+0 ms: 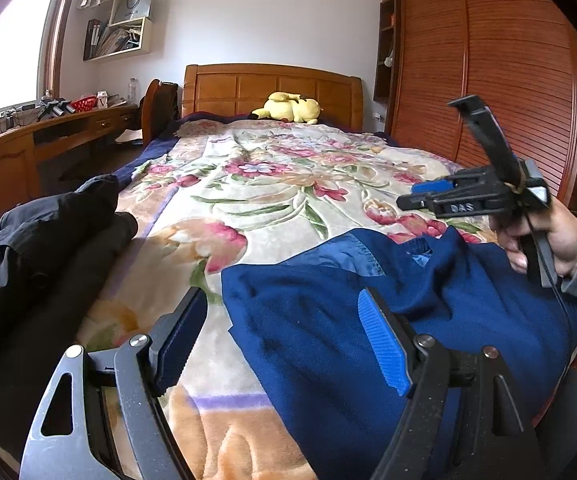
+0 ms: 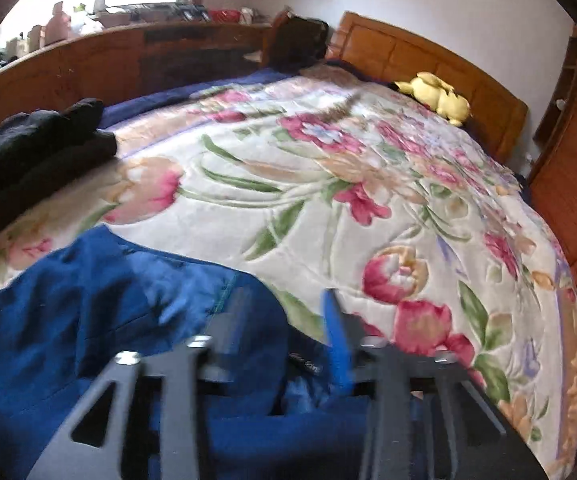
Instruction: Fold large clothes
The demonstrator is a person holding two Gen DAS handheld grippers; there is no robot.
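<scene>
We see the jacket (image 1: 328,320) at 3 o'clock of our released left gripper (image 1: 284,344); the right gripper (image 2: 284,336), also unclenched, hangs directly over it.

You can read "DAS" in pale letters on the black body of the right gripper (image 1: 418,196) at the right of the left wrist view, and "HONOR" on the white paper bag (image 1: 133,9) on the far-left wall shelf (image 1: 126,53).

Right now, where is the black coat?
The black coat lies bunched at the left edge of the bed in both views, on the flowered blanket, apart from the blue garment near the grippers.
</scene>
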